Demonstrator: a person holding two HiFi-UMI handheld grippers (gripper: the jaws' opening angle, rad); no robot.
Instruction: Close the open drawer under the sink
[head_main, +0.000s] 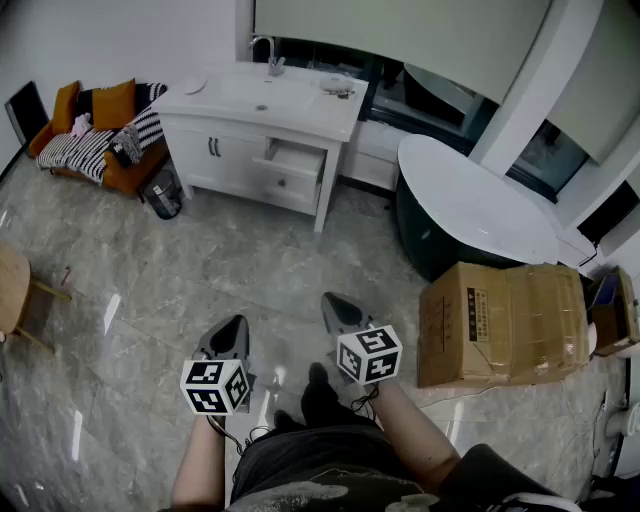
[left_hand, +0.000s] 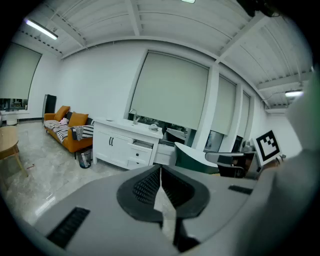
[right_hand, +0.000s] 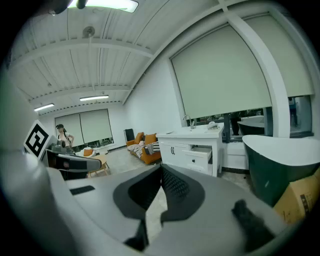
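Observation:
A white vanity (head_main: 225, 150) with a sink and faucet (head_main: 268, 55) stands across the room by the window. Its upper right drawer (head_main: 293, 163) is pulled out partway; the drawer (left_hand: 142, 145) also shows far ahead in the left gripper view, and the drawer (right_hand: 202, 151) in the right gripper view. My left gripper (head_main: 237, 323) and right gripper (head_main: 330, 301) are side by side low over the tiled floor, well short of the vanity. Both point toward it with jaws together and nothing between them, as the left gripper (left_hand: 160, 168) and right gripper (right_hand: 161, 166) show close up.
An orange sofa (head_main: 95, 140) with striped cushions and a small bin (head_main: 164, 195) sit left of the vanity. A dark green bathtub (head_main: 470, 215) and a cardboard box (head_main: 505, 320) are on the right. A wooden table (head_main: 12, 295) is at the left edge. A person (right_hand: 62, 135) stands far off.

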